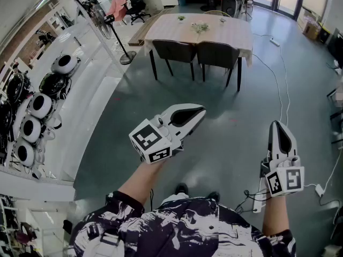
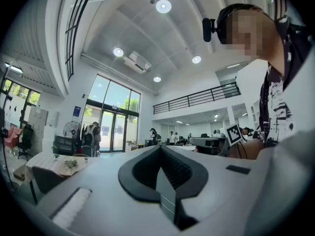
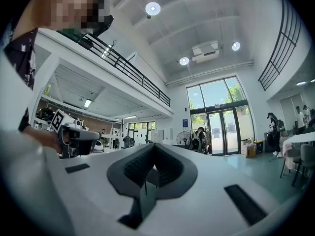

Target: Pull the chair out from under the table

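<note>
Grey-green floor (image 1: 241, 106) ran the whole room. Standing fan (image 1: 105, 28) stood just left of the table (image 1: 230, 33). Table pale-topped, at the far side, with small greenery at its middle. Two dark chairs sat tucked along the table's near edge, side by side: left chair (image 1: 172, 51), right chair (image 1: 217, 53), backs toward the camera, seats under the top. Left gripper (image 1: 199, 112) was held well short of the table, on the near side of the chairs, jaws pressed together with nothing between them. Right gripper (image 1: 278, 125) was also well short of the table, out past its right corner, jaws likewise closed tight and empty. Both grippers were well apart from the chairs. White cable (image 1: 278, 84) trailed over the floor from the table's right side.
</note>
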Tool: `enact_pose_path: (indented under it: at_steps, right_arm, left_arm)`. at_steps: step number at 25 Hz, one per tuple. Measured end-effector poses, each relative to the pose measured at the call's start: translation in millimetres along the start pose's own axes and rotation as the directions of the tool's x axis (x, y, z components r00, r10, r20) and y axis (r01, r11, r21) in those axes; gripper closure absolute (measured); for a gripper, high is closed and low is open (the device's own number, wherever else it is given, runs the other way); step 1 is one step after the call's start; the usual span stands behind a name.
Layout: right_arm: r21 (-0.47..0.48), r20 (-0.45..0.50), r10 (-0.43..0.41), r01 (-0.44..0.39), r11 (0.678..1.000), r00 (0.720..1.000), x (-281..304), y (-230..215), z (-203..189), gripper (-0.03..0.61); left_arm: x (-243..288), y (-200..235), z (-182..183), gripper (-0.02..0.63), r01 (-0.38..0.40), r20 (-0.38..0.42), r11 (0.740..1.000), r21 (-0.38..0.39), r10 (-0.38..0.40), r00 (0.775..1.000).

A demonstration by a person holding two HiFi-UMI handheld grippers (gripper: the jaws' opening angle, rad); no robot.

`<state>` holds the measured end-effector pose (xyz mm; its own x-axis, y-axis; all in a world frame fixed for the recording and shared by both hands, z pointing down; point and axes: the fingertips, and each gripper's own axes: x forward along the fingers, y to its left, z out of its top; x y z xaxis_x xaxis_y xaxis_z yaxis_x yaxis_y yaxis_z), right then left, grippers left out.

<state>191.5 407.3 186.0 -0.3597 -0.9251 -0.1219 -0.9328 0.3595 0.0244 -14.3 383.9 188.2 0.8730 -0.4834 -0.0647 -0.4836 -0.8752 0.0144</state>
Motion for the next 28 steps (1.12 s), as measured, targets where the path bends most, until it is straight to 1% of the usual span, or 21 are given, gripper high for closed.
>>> enact_pose_path:
  at_steps: [13,15,16,17,18,20,21,23,25,28]
  right_arm:
    - [-0.016,0.003,0.008,-0.008,1.0,1.0,3,6,4,0.575]
    - [0.001,0.02,0.022,-0.022,1.0,1.0,3,8,5,0.575]
    - [0.027,0.042,0.039,-0.04,0.999,0.998,3,9,8,0.575]
    - [0.058,0.073,0.058,-0.062,0.996,0.996,3,10,11,0.553]
    - [0.085,0.109,0.069,-0.078,0.993,0.992,2,9,16,0.323]
    - [0.088,0.169,0.048,-0.063,0.994,0.985,0,3,24,0.207]
    - [0.071,0.183,0.031,-0.045,0.996,0.983,0,0,27,0.169]
    - [0.054,0.193,0.016,-0.027,0.998,0.981,0,-3,29,0.128]
    - [0.048,0.19,0.019,-0.028,0.998,0.982,0,-3,29,0.117]
    - [0.045,0.181,0.025,-0.033,0.998,0.983,0,-3,27,0.117]
  left_arm:
    - [-5,2,3,0.61,0.0,0.002,1.0,-0.002,0.0,1.0]
    - [-6,2,4,0.609,0.0,0.007,1.0,0.003,0.0,1.0]
    - [-7,1,5,0.609,0.002,0.015,1.0,0.007,-0.002,1.0]
    - [-8,-1,7,0.609,0.007,0.027,1.0,0.008,-0.007,1.0]
    - [-8,-2,9,0.607,0.015,0.042,1.0,0.005,-0.015,0.999]
    - [-6,-2,16,0.226,0.033,0.073,0.999,-0.012,-0.032,0.997]
    - [-5,0,19,0.183,0.029,0.083,1.0,-0.009,-0.028,0.996]
    - [-7,7,25,0.149,0.003,0.095,1.0,0.015,-0.004,0.995]
    - [-11,11,28,0.137,-0.017,0.104,1.0,0.026,0.014,0.995]
    - [-14,15,29,0.133,-0.038,0.107,0.999,0.036,0.034,0.994]
